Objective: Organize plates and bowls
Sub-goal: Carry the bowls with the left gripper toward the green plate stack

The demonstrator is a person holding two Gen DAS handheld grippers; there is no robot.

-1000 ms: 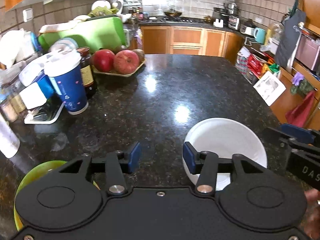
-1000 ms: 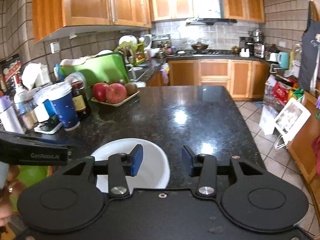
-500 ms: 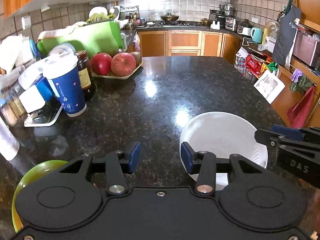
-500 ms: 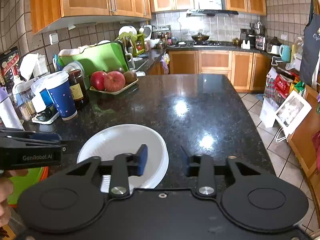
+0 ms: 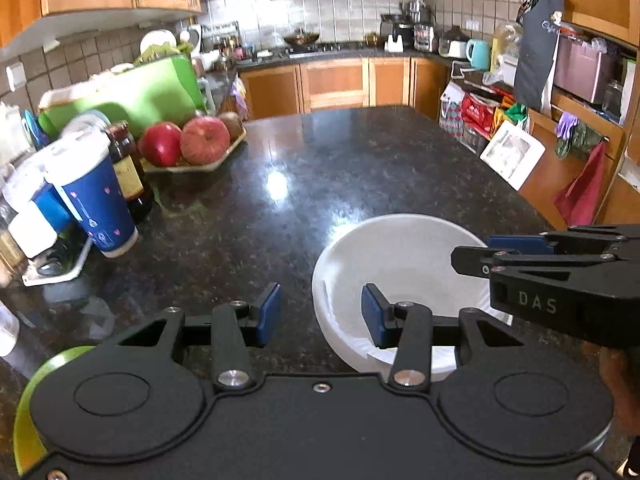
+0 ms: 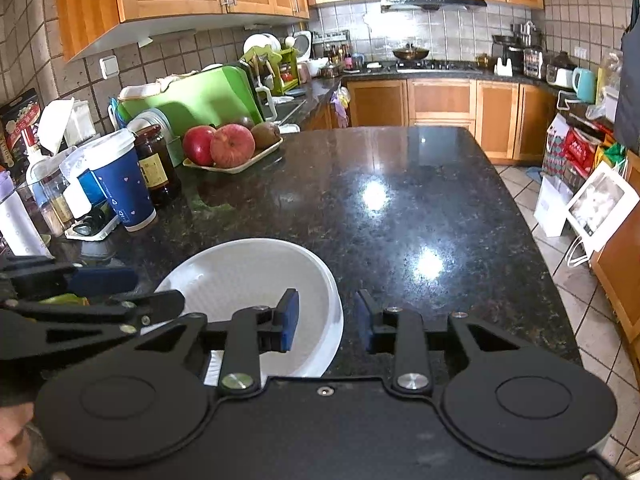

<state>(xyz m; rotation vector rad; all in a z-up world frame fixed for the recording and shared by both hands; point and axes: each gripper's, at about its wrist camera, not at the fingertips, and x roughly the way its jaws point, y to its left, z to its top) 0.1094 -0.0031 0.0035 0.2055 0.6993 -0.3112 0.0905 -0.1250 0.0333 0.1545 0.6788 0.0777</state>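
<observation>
Left wrist view, nearest first: the left gripper (image 5: 320, 314) stands released, its jaws apart astride the left rim of the white bowl (image 5: 400, 256), one pad outside and one inside. Neither pad presses on the rim. A second ago the inner pad only reached the rim; both grippers have since come down and in on the bowl.

The right gripper (image 6: 326, 318) has narrowed its jaws a good deal over that second and now holds steady. Its own view has the right rim between its pads, with a sliver of gap on each side, so it has not yet clamped. The bowl sits on the dark counter (image 6: 400, 208) near its front edge, apparently not yet lifted. I judge a two-handed pick-up is being set up, and the squeeze is what remains.

Only the left view shows the green plate (image 5: 28, 412), at the bottom left under the gripper body, a likely partner for stacking. The right view gives just a scrap of green behind the left gripper, but adds a hand (image 6: 14, 440) at its lower left corner.

Farther back stand a blue cup (image 5: 96, 200), a jar (image 5: 128, 164) and apples (image 5: 184, 144) on a tray.
</observation>
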